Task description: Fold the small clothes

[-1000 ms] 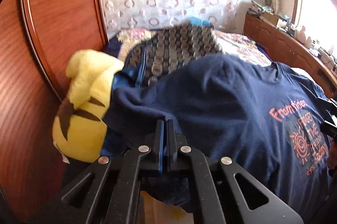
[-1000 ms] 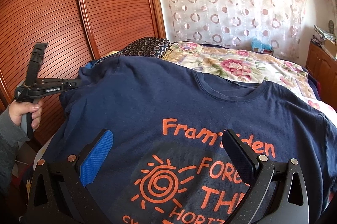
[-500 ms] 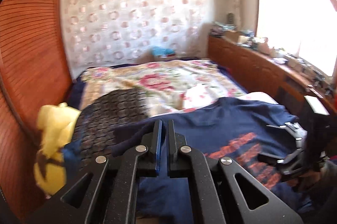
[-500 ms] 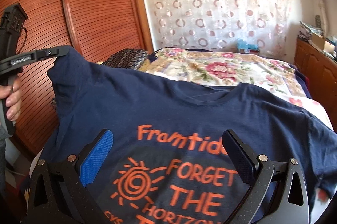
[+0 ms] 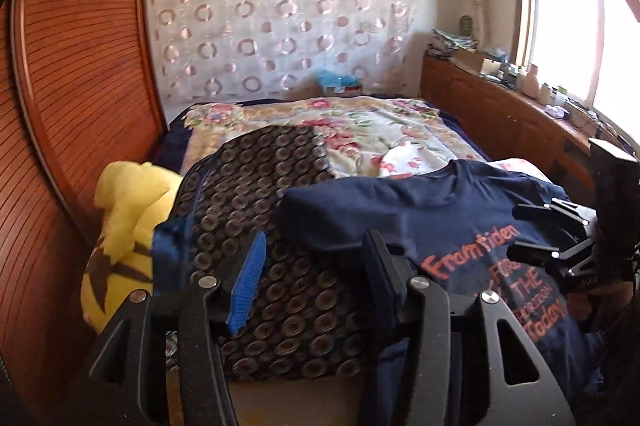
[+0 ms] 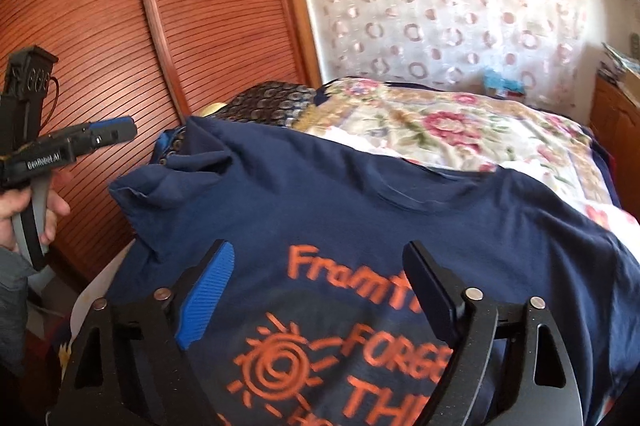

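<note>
The left gripper (image 6: 120,130), marked "GenRobot.AI", has just been opening; its jaws stand apart over the patterned pillow (image 5: 280,246), gripping nothing. The navy T-shirt (image 6: 360,210) lies on the bed (image 6: 460,130), collar toward the curtain (image 6: 440,6), reading "Framtiden", "FORGE", "THE". The right gripper (image 6: 316,290), just closing slightly, hovers wide above it.
</note>
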The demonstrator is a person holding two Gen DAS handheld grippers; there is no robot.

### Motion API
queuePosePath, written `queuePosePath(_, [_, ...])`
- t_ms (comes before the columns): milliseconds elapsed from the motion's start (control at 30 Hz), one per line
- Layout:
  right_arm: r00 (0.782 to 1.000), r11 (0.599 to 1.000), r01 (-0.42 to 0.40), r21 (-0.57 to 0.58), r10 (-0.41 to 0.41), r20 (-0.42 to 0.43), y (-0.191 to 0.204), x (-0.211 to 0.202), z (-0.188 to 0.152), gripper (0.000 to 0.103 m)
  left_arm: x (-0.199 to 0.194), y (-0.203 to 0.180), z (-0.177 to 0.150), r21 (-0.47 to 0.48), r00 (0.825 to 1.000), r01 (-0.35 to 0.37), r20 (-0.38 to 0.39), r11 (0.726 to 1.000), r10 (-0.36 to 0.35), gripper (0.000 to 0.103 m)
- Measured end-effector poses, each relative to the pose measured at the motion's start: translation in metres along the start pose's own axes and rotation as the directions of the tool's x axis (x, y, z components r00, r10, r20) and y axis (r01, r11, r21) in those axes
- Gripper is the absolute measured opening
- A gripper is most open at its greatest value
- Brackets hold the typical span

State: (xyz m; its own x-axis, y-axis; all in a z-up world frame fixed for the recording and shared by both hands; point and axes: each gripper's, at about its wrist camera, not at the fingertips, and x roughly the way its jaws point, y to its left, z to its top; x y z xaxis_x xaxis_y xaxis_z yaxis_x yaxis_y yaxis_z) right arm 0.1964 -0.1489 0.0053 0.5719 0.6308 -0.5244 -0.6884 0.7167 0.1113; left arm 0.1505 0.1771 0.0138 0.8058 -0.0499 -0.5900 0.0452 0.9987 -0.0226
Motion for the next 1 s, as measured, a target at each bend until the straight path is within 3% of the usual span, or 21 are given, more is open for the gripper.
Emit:
queuePosePath(300, [0.981,0.981,-0.194,-0.019,0.193,-0.019,0.035,0.043,0.042,0.082,-0.003,0.029,-0.03,-0.091,1.0,-0.028,-0.004,0.995,0.028,0.064])
queuePosePath(467, [0.966,0.969,-0.248,0.0,0.247,-0.082,0.028,0.082,0.052,0.07,-0.004,0.033,-0.038,-0.097,0.999,-0.035,-0.006,0.995,0.035,0.067])
queuePosePath(567, [0.947,0.957,-0.283,0.058,0.289,-0.139,0.013,0.103,0.052,0.042,-0.002,0.031,-0.038,-0.098,1.0,-0.031,-0.009,0.995,0.03,0.067])
queuePosePath(633, [0.942,0.952,-0.299,0.065,0.306,-0.142,0.002,0.104,0.052,0.017,-0.001,0.03,-0.039,-0.093,1.0,-0.025,-0.01,0.995,0.024,0.067])
queuePosePath(767, [0.961,0.965,-0.257,0.053,0.261,-0.091,-0.026,0.088,0.056,0.011,0.004,0.024,-0.038,-0.082,1.0,-0.007,-0.013,0.997,0.006,0.069])
queuePosePath(867, [0.983,0.984,-0.17,0.043,0.173,-0.068,-0.049,0.077,0.059,0.011,0.01,0.017,-0.036,-0.072,1.0,0.008,-0.015,0.997,-0.009,0.069])
queuePosePath(1000, [0.998,0.999,-0.041,-0.012,0.04,-0.053,-0.073,0.068,0.055,0.03,0.018,0.008,-0.029,-0.056,0.999,0.029,-0.019,0.998,-0.03,0.069])
